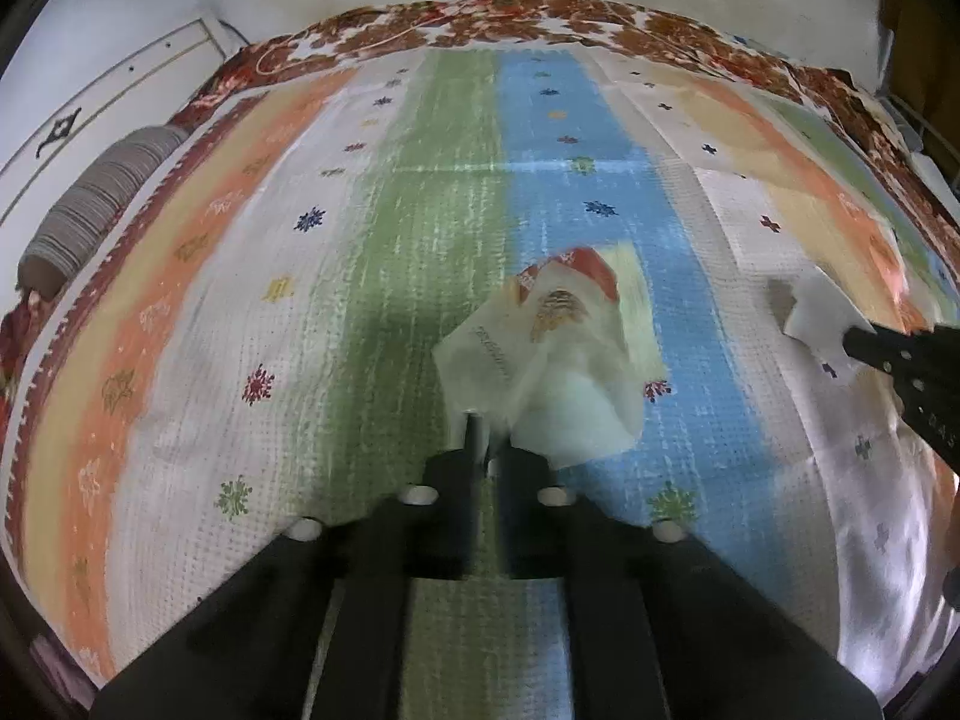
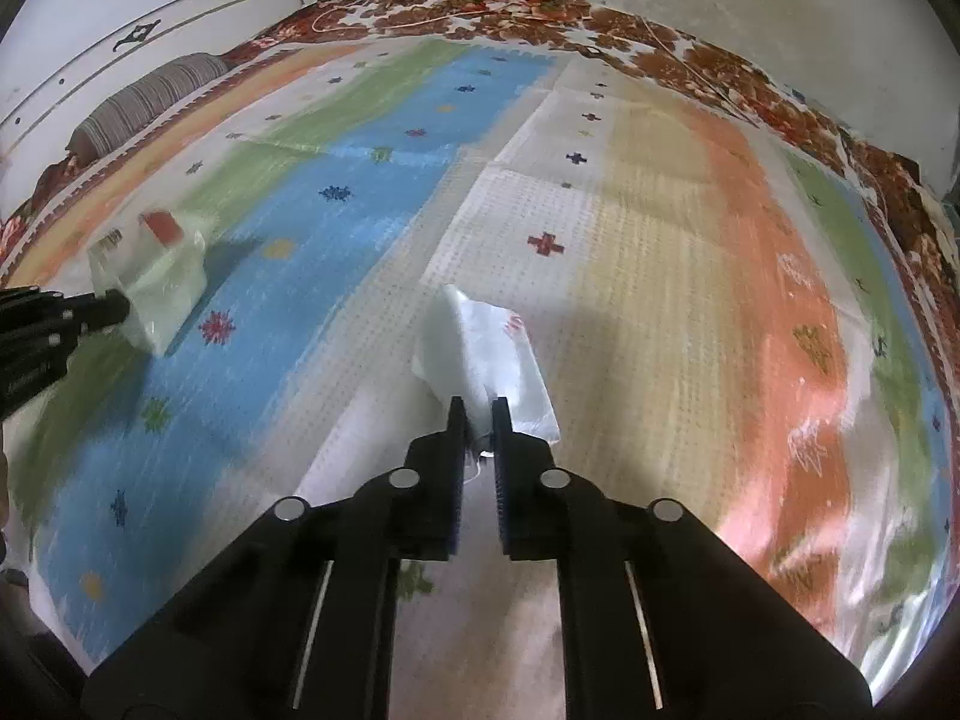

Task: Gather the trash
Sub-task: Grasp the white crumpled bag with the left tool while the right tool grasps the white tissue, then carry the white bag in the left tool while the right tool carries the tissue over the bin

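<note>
A crumpled white wrapper with red and orange print (image 1: 540, 354) lies on the green and blue stripes of the bed cover. My left gripper (image 1: 487, 426) is shut on its near edge. The same wrapper (image 2: 157, 276) shows at the left of the right wrist view, pinched by the left gripper (image 2: 120, 307). A white plastic wrapper with a small red mark (image 2: 486, 348) lies on the pale stripe. My right gripper (image 2: 478, 411) is shut on its near corner. That wrapper (image 1: 819, 318) and the right gripper (image 1: 855, 345) also show at the right edge of the left wrist view.
The striped bed cover (image 2: 660, 240) lies over a floral brown sheet (image 2: 690, 54). A striped bolster pillow (image 1: 90, 204) lies along the left side by the white headboard (image 2: 150, 18). A pale wall rises behind the bed.
</note>
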{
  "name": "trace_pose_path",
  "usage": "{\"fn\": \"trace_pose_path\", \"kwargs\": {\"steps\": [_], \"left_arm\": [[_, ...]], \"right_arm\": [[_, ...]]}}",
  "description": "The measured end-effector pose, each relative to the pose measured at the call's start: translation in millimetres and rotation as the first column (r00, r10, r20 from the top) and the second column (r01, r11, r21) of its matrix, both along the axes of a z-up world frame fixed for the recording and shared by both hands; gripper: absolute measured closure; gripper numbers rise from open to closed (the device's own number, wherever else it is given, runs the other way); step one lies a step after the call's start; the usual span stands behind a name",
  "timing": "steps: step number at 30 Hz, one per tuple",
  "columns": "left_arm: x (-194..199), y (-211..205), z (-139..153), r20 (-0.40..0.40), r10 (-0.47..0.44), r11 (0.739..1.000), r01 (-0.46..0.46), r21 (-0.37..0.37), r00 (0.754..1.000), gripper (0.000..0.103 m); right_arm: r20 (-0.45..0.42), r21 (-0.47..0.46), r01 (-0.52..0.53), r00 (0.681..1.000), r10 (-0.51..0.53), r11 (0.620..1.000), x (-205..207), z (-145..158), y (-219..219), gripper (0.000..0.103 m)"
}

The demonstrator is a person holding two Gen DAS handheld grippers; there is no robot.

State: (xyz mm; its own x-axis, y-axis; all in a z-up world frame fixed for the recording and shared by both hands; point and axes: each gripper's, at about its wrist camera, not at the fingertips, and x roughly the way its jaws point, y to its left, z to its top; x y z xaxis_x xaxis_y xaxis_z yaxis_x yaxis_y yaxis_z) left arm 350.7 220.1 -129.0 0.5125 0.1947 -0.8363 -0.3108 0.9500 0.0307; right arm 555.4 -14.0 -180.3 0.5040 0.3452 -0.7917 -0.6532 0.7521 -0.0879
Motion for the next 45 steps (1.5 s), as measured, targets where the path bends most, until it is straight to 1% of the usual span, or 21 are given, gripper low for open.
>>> {"fn": "trace_pose_path", "kwargs": {"steps": [3, 6, 10, 12, 13, 14, 15, 16, 19, 21, 23, 25, 28, 33, 37, 38, 43, 45], "left_arm": [[-4, -3, 12, 0.023, -0.022, 1.000, 0.022, 0.000, 0.999, 0.102], [-12, -5, 27, 0.046, -0.022, 0.999, 0.024, -0.022, 0.999, 0.102], [-25, -15, 45, 0.054, -0.025, 0.999, 0.026, -0.030, 0.998, 0.103], [-37, -25, 54, 0.056, -0.032, 0.999, 0.034, -0.033, 0.998, 0.103], [-41, -28, 57, 0.057, -0.028, 0.999, 0.030, -0.022, 0.998, 0.103], [-47, -33, 62, 0.064, -0.013, 1.000, 0.013, 0.008, 0.998, 0.103], [-50, -34, 65, 0.068, -0.007, 1.000, 0.006, 0.011, 0.998, 0.103], [-55, -36, 70, 0.075, 0.005, 1.000, -0.005, -0.005, 0.997, 0.103], [-68, -42, 82, 0.088, 0.037, 0.998, -0.032, -0.050, 0.995, 0.103], [-74, -48, 88, 0.098, 0.029, 0.997, -0.022, -0.073, 0.995, 0.103], [-83, -57, 97, 0.113, 0.019, 0.996, -0.009, -0.085, 0.993, 0.103], [-92, -66, 103, 0.120, 0.006, 0.994, 0.007, -0.109, 0.993, 0.103], [-104, -78, 109, 0.123, -0.003, 0.991, 0.020, -0.133, 0.992, 0.103], [-120, -88, 122, 0.140, -0.007, 0.985, 0.031, -0.170, 0.990, 0.103], [-132, -92, 131, 0.152, 0.020, 0.962, 0.023, -0.271, 0.988, 0.103], [-136, -94, 133, 0.156, 0.021, 0.960, 0.024, -0.281, 0.988, 0.103], [-155, -112, 144, 0.164, -0.002, 0.962, 0.047, -0.269, 0.986, 0.103], [-161, -117, 147, 0.164, -0.012, 0.962, 0.057, -0.269, 0.986, 0.103]], "right_arm": [[-0.011, 0.003, -0.004, 1.000, 0.004, 1.000, -9, 6, -8, 0.097], [0.023, -0.021, -0.019, 1.000, 0.020, 1.000, -24, 19, -15, 0.097], [0.046, -0.051, -0.034, 0.998, 0.037, 0.998, -50, 32, -24, 0.097], [0.064, -0.086, -0.047, 0.997, 0.053, 0.995, -64, 37, -25, 0.097], [0.071, -0.089, -0.049, 0.996, 0.056, 0.995, -69, 41, -26, 0.097], [0.075, -0.092, -0.055, 0.995, 0.062, 0.994, -75, 45, -27, 0.097], [0.083, -0.097, -0.062, 0.994, 0.070, 0.993, -83, 50, -28, 0.097], [0.093, -0.098, -0.064, 0.993, 0.073, 0.993, -90, 55, -30, 0.097], [0.088, -0.068, -0.055, 0.994, 0.061, 0.996, -108, 70, -42, 0.097], [0.072, -0.041, -0.043, 0.996, 0.046, 0.998, -118, 78, -50, 0.097], [0.025, 0.015, -0.024, 0.999, 0.023, 1.000, -125, 85, -61, 0.097], [0.004, 0.045, -0.001, 1.000, 0.001, 0.999, -131, 92, -70, 0.097], [-0.009, 0.078, 0.020, 1.000, -0.019, 0.997, -142, 103, -84, 0.097], [-0.015, 0.094, 0.031, 0.999, -0.030, 0.995, -161, 113, -102, 0.097], [-0.021, 0.118, 0.042, 0.999, -0.039, 0.992, -174, 123, -115, 0.097], [-0.021, 0.125, 0.043, 0.999, -0.041, 0.991, -177, 125, -118, 0.097], [-0.004, 0.136, 0.037, 0.999, -0.037, 0.990, -201, 137, -128, 0.097], [-0.013, 0.163, 0.032, 0.999, -0.030, 0.986, -210, 144, -133, 0.097]]}}
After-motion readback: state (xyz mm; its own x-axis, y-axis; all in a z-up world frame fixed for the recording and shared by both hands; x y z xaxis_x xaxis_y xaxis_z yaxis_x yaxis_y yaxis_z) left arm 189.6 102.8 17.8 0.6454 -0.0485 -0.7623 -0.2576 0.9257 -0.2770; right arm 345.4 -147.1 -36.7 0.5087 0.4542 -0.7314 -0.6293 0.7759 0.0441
